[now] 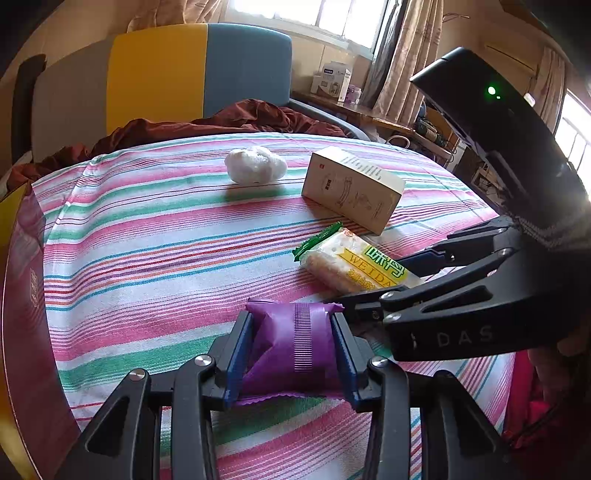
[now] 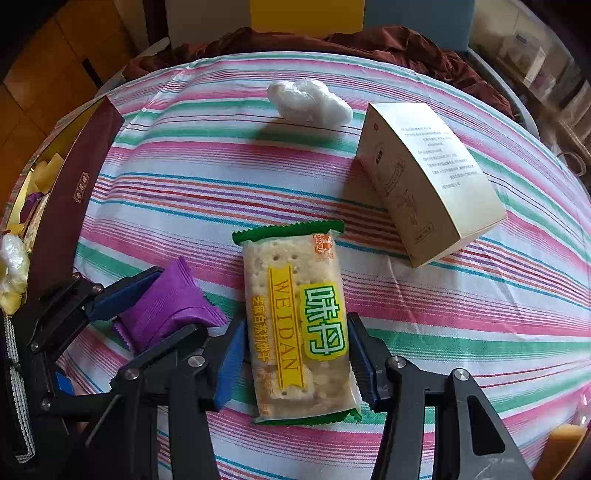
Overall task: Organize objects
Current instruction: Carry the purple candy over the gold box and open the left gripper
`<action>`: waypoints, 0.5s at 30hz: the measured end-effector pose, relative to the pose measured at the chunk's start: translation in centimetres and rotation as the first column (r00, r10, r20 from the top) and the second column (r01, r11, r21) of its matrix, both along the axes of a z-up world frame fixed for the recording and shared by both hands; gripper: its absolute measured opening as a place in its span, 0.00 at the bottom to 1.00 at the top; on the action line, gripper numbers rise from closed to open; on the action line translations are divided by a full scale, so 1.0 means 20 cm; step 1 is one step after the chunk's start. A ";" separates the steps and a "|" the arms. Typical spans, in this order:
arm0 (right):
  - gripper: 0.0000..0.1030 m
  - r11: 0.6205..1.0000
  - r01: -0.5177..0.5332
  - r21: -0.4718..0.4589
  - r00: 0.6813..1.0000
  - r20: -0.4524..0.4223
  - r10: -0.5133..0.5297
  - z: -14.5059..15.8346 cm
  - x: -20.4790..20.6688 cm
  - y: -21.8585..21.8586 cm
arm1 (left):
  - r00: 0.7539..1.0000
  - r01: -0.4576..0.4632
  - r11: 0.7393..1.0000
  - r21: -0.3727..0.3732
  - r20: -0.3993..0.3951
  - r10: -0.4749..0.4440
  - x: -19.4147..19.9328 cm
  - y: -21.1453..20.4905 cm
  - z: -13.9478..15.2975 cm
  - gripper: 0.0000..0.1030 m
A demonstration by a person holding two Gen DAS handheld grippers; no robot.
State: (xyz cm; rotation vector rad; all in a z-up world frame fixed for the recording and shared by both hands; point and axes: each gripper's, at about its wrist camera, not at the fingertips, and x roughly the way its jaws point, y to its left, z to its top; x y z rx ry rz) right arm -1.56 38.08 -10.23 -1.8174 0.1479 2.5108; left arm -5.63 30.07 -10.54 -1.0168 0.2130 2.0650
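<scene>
Purple packet (image 1: 295, 343) is pinched across its soft middle by left gripper (image 1: 291, 354); right gripper (image 2: 295, 354) is spread, straddling brittle cracker pack (image 2: 299, 325).

I have a striped bedsheet (image 1: 147, 236) in pink, green and white spread across the working surface, and past its far edge a rumpled maroon blanket (image 1: 229, 122). Behind that stands a headboard (image 1: 159, 70) in grey, yellow and blue panels. Off to the right I see beige curtains (image 1: 410, 62) hanging by a bright window (image 1: 332, 18), with a cluttered wooden desk (image 1: 373, 118) below and a white carton (image 1: 332, 83) sitting on its far end.
</scene>
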 end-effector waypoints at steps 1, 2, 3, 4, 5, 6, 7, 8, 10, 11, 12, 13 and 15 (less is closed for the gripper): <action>0.53 1.000 0.000 -0.001 1.000 -0.001 0.000 0.00 0.00 0.00 | 1.000 0.000 1.000 -0.002 -0.001 0.000 0.00 0.00 0.00 0.41; 0.53 1.000 -0.002 0.002 1.000 -0.002 0.002 0.00 0.00 0.00 | 1.000 0.000 1.000 -0.004 -0.003 0.000 0.00 0.01 0.00 0.41; 0.53 1.000 -0.006 0.009 1.000 -0.005 0.006 0.00 0.01 0.00 | 1.000 0.000 1.000 -0.006 -0.004 0.000 0.00 0.01 0.00 0.42; 0.53 1.000 -0.011 0.015 1.000 -0.008 0.011 -0.01 0.01 -0.01 | 1.000 0.000 1.000 -0.008 -0.005 0.000 0.00 0.01 -0.01 0.42; 0.53 1.000 -0.013 0.016 1.000 -0.012 0.013 -0.01 0.01 -0.01 | 1.000 0.000 1.000 -0.008 -0.005 0.000 0.00 0.01 -0.01 0.42; 0.53 1.000 -0.012 0.013 1.000 -0.014 0.012 -0.01 0.01 0.00 | 1.000 0.000 1.000 -0.009 -0.005 0.000 0.00 0.01 -0.01 0.42; 0.53 1.000 -0.012 0.011 1.000 -0.015 0.012 -0.01 0.02 0.00 | 1.000 0.000 1.000 -0.009 -0.006 0.000 0.00 0.01 -0.01 0.42; 0.53 1.000 -0.012 0.012 1.000 -0.017 0.013 -0.01 0.02 0.00 | 1.000 0.000 1.000 -0.009 -0.006 0.000 0.00 0.01 -0.01 0.42; 0.53 1.000 -0.014 0.011 1.000 -0.020 0.014 -0.01 0.02 0.00 | 1.000 0.000 1.000 -0.010 -0.007 0.000 0.00 0.01 -0.01 0.42; 0.53 1.000 -0.015 0.011 1.000 -0.022 0.015 -0.01 0.02 0.00 | 1.000 0.000 1.000 -0.011 -0.009 0.000 0.00 0.01 -0.01 0.42; 0.53 1.000 -0.016 0.012 1.000 -0.024 0.016 -0.01 0.03 0.00 | 1.000 0.000 1.000 -0.012 -0.010 0.000 0.00 0.01 -0.01 0.42; 0.53 1.000 -0.018 0.013 1.000 -0.026 0.018 -0.01 0.03 0.00 | 1.000 0.000 1.000 -0.014 -0.012 0.000 0.00 0.01 -0.01 0.42; 0.53 1.000 -0.024 0.018 0.999 -0.030 0.024 0.01 -0.01 0.00 | 1.000 0.000 1.000 -0.016 -0.015 0.000 0.00 0.01 -0.01 0.42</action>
